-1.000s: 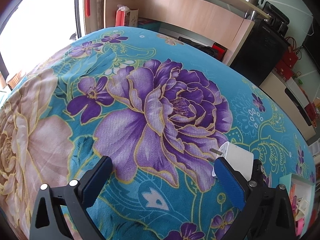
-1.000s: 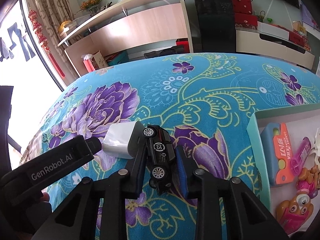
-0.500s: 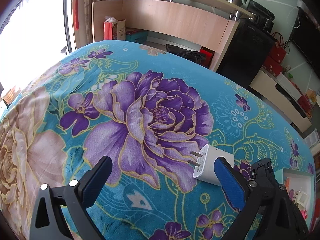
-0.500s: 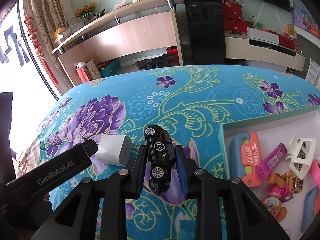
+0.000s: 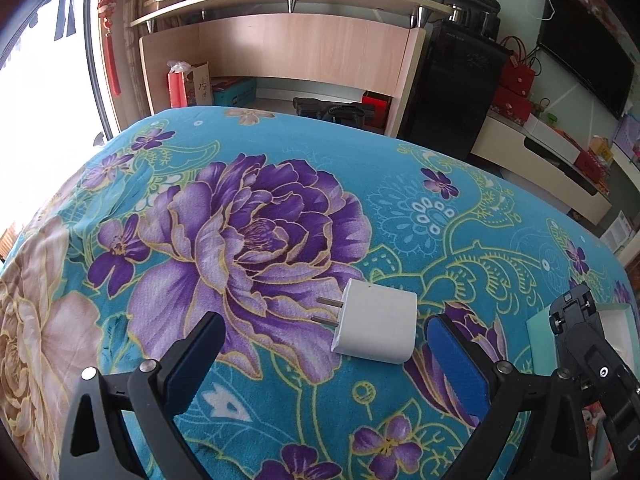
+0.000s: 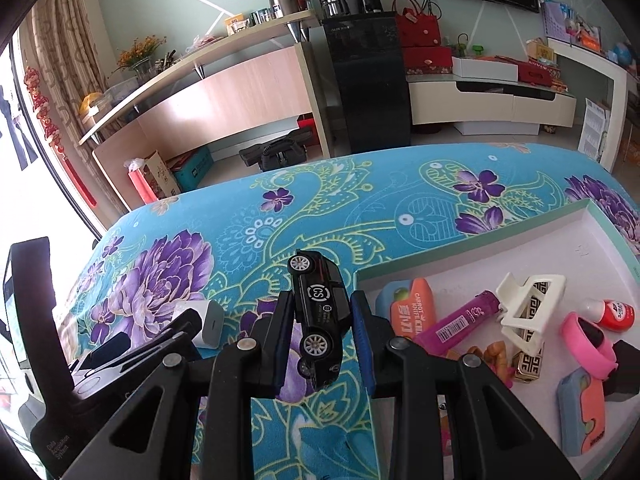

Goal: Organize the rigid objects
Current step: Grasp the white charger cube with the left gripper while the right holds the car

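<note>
My right gripper (image 6: 322,326) is shut on a black toy car (image 6: 318,312), held on its side above the floral cloth, just left of the teal box (image 6: 472,234). A white plug adapter (image 5: 376,326) lies on the cloth, prongs pointing left, just ahead of and between the fingers of my left gripper (image 5: 324,350), which is open and empty. The adapter also shows in the right wrist view (image 6: 210,322), partly behind the left gripper (image 6: 132,354).
The box holds several small items: an orange carrot knife (image 6: 410,314), a magenta tube (image 6: 460,322), a cream hair clip (image 6: 528,306), a pink band (image 6: 588,342). The right gripper (image 5: 592,364) and box corner (image 5: 540,326) show at the left view's right edge. Furniture stands beyond the bed.
My right gripper has carried the car rightward to the box's left edge. My left gripper has pulled back and turned, so the adapter now lies between its open fingers.
</note>
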Available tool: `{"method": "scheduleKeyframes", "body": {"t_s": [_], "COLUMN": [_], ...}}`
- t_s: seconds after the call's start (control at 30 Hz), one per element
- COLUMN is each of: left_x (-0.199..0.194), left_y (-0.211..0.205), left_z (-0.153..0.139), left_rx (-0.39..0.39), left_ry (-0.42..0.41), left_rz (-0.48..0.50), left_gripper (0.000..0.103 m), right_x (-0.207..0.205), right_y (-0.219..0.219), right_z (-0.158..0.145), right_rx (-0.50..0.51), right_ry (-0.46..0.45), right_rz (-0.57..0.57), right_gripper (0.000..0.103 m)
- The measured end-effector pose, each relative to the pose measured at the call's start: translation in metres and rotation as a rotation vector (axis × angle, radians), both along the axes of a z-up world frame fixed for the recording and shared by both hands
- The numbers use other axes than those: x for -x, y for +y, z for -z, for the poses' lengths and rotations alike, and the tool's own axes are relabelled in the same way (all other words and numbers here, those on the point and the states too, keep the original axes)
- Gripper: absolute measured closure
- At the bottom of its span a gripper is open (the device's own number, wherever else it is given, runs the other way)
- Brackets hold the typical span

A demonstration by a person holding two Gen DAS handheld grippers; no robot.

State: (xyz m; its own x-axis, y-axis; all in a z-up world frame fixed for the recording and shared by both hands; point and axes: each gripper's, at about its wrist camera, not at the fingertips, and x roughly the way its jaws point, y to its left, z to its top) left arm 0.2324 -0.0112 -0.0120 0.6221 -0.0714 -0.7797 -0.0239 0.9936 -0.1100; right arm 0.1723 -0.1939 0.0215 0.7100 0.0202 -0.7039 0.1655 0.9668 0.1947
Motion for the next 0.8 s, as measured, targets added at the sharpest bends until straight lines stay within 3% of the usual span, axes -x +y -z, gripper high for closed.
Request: {"method": "scheduleKeyframes", "body": {"t_s": [0.23,0.57,0.8], "left_x": [-0.003,-0.006,-0.007], "left_y": [-0.015,-0.023,-0.027], "left_z": [0.009,0.018,0.021], "left_rx": [-0.05,-0.069,-0.091], "left_ry": [0.012,0.026,0.033], "left_rz": [0.043,0.073,0.08], "left_gripper": [0.004,0.018,0.019], "right_x": [0.002,0.001,0.0], "right_y": [-0.006,-0.004,-0.002], "right_z": [0.001,0.004,0.006], "right_rx": [-0.015,-0.018,-0.021], "right_ry": [0.02,0.039,0.049], "right_rz": [0.02,0.005,-0.002], "right_gripper": [0.073,0.073,0.073]}}
